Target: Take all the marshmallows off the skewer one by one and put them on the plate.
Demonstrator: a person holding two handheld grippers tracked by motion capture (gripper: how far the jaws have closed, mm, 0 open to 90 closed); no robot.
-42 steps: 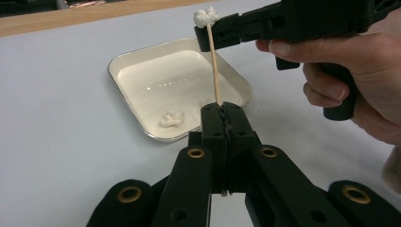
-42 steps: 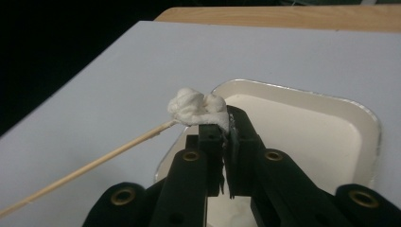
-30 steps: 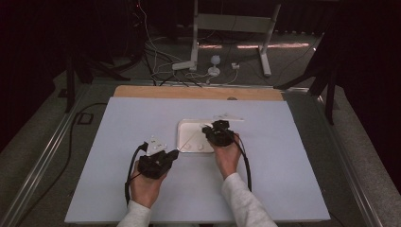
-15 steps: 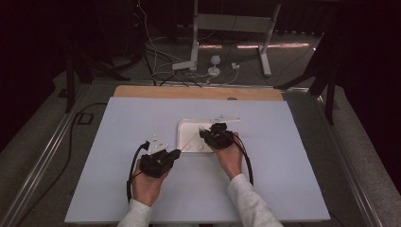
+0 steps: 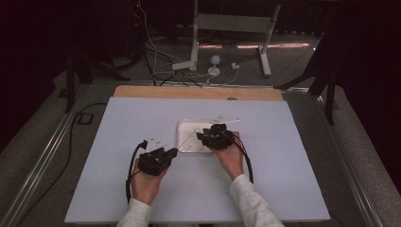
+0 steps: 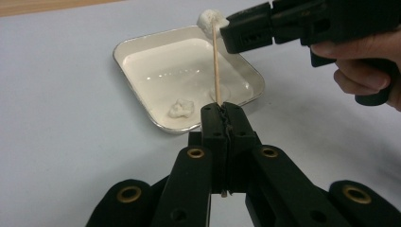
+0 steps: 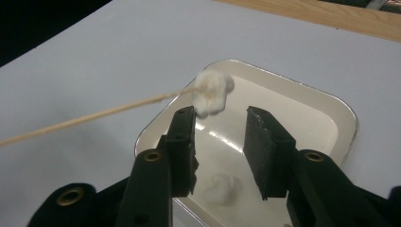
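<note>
Two grippers: left gripper (image 6: 222,118) clamping skewer (image 6: 217,66) bearing marshmallow (image 6: 209,21); right gripper (image 7: 218,125) fingers parted, empty, above tray (image 7: 326,106).

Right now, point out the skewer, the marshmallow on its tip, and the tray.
skewer (image 6: 217,66), left gripper view, middle of the stick.
marshmallow (image 7: 211,92), right gripper view, its centre.
tray (image 6: 142,101), left gripper view, near rim.

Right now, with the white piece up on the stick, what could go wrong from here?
1. The wooden skewer is thin and clamped only at its base by the left gripper; a sideways push could snap or tilt it.
2. The right gripper is open beside the marshmallow-like white piece at the tip; closing off-centre could knock it off.
3. A dropped piece might miss the white tray, where another white piece lies.
</note>
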